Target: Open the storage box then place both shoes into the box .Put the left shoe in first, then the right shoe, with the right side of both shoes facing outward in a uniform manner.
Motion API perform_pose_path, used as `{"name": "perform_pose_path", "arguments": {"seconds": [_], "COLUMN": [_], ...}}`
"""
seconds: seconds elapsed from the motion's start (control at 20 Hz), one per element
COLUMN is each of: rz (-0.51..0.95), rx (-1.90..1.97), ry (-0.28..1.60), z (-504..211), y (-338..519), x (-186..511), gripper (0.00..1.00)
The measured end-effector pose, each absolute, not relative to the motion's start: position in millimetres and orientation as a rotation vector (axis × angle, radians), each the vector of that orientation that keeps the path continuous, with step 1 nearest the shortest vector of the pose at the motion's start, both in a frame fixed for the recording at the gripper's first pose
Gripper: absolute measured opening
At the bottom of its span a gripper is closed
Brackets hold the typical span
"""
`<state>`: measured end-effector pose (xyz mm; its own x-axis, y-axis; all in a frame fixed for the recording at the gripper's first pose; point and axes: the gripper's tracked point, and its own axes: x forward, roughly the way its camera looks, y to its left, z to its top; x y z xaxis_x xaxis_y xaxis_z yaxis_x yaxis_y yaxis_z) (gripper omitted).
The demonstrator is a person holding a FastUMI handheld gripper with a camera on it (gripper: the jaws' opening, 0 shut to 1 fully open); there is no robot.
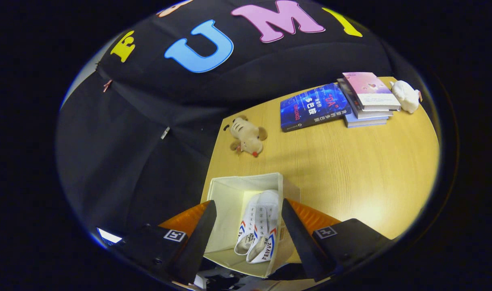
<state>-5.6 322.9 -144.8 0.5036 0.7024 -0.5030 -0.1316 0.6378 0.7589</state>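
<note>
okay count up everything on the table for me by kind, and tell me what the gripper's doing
Shoes: 2, white, both in the storage box, one beside the other
Storage boxes: 1, open
Books: 4, a blue book flat, plus a stack of 3
Soft toys: 2, a tan one and a white one
Total: 9
Gripper: open, fingers either side of the box, holding nothing.

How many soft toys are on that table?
2. A tan plush animal lies on the table beyond the open storage box; a white one sits right beside the stacked books. The gripper hangs open above the box.
</note>
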Motion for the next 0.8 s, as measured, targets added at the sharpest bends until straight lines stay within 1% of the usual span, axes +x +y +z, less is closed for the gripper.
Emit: {"name": "perform_pose_path", "arguments": {"seconds": [0.45, 0.8], "rz": [0.327, 0.183], "rx": [0.620, 0.488], "ry": [0.656, 0.472], "z": [-138, -127], "y": [160, 34], "x": [52, 73], "gripper": [0.99, 0.99]}}
